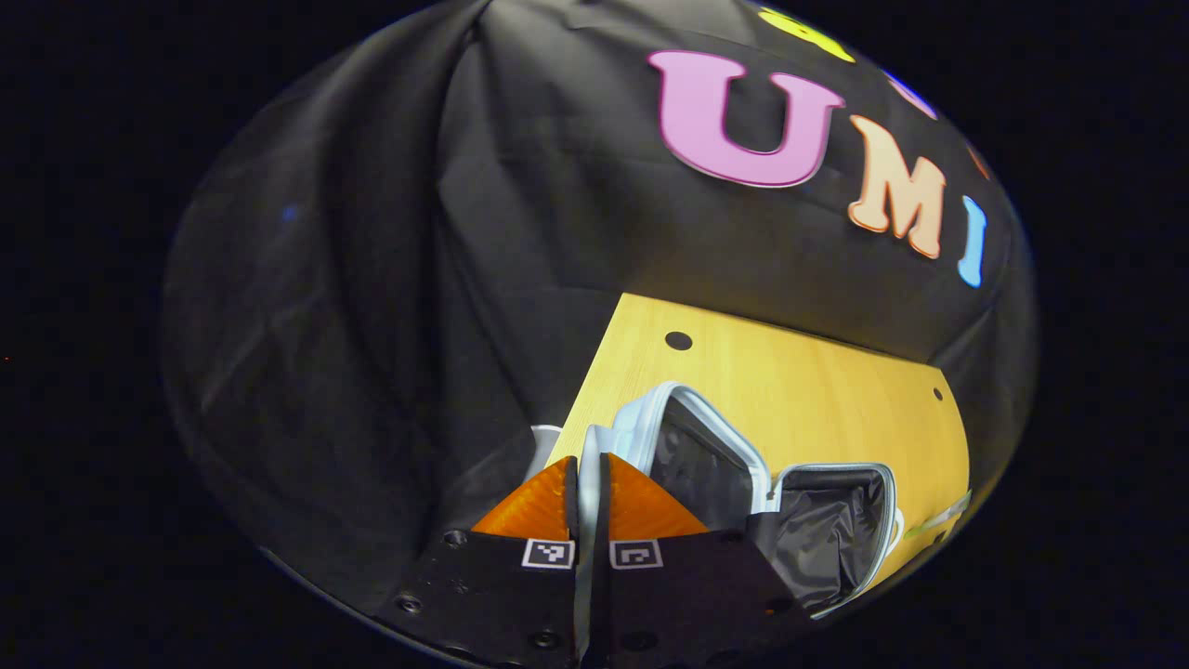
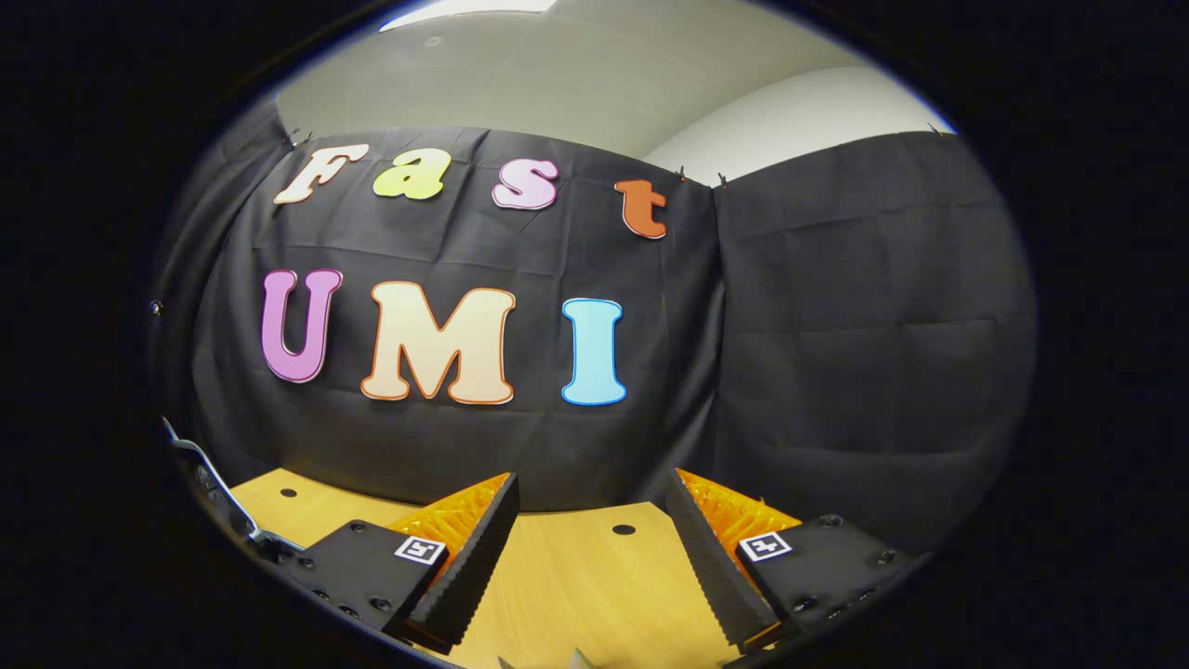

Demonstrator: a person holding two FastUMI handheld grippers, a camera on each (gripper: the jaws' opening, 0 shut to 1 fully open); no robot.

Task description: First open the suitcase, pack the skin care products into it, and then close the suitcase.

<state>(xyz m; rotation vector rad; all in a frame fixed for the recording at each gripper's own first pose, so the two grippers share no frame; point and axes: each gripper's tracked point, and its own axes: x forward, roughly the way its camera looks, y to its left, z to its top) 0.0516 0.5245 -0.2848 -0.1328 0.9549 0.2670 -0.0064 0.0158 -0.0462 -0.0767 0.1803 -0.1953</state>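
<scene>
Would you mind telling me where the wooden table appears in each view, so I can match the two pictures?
Left gripper view: the wooden table lies right of centre, below the middle, under the open suitcase.
Right gripper view: the table lies at bottom centre, between the open right claw fingers.
Shared landmark: the black cloth wall behind the table.

This is a staged recording booth set up inside an ordinary room, not a lived-in home. Black cloth (image 2: 836,353) hangs as the walls, clipped along its top edge, and above it a plain pale ceiling (image 2: 576,74) shows. The work surface is a light wooden table (image 2: 576,576) with small round holes in it.
</scene>
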